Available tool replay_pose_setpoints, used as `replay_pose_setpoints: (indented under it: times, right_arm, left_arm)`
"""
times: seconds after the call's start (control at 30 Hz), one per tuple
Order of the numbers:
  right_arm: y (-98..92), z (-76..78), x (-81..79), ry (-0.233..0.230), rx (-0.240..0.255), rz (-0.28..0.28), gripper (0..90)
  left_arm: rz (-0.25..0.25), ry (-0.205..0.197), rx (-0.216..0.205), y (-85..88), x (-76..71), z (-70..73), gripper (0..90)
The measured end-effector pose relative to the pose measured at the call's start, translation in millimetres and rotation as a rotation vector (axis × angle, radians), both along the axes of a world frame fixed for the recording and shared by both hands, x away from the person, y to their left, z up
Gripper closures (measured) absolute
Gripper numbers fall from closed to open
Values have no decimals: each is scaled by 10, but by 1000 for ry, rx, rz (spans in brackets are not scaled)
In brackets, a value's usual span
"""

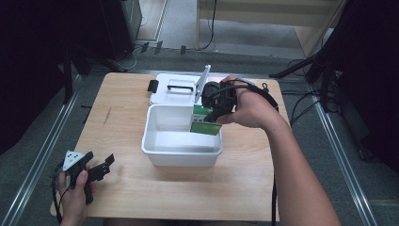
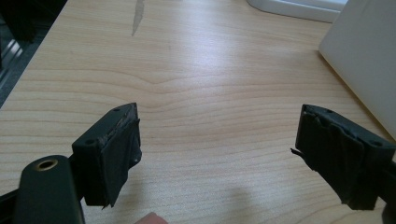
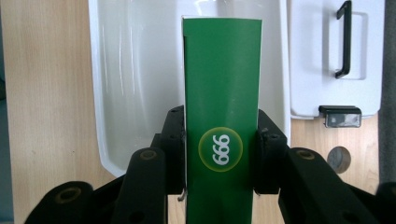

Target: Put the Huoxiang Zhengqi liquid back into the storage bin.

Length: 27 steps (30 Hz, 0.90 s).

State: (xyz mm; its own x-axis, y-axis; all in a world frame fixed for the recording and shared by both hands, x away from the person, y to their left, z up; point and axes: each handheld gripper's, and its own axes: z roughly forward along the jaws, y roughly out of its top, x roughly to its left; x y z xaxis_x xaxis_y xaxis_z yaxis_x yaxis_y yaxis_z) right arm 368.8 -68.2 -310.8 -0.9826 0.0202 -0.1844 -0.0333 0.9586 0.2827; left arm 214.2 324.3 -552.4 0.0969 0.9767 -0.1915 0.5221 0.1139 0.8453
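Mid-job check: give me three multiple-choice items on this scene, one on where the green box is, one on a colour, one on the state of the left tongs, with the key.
1. Where is the green box?
A. lying on the lid
B. held over the white bin
C. on the floor

2. What colour is the handle on the lid?
A. black
B. red
C. yellow

3. How do the left tongs stand?
A. shut on the box
B. shut on nothing
C. open, nothing between them

Key: 1 B, the right tongs clamp it above the bin's right side. 2 A, a black bar on the white lid. 3 C, bare tabletop shows between the pads.
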Motion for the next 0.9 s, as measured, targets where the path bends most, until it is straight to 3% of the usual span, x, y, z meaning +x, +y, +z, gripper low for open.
replay_pose_setpoints:
  times: [0.77, 0.9]
  right_arm:
    - [83, -486, 110, 53, -25, -9, 645]
    - [113, -566, 133, 57, -31, 10, 645]
  left_arm:
    - [1, -4, -4, -3, 1, -1, 149]
    - [1, -4, -4, -2, 1, -1, 149]
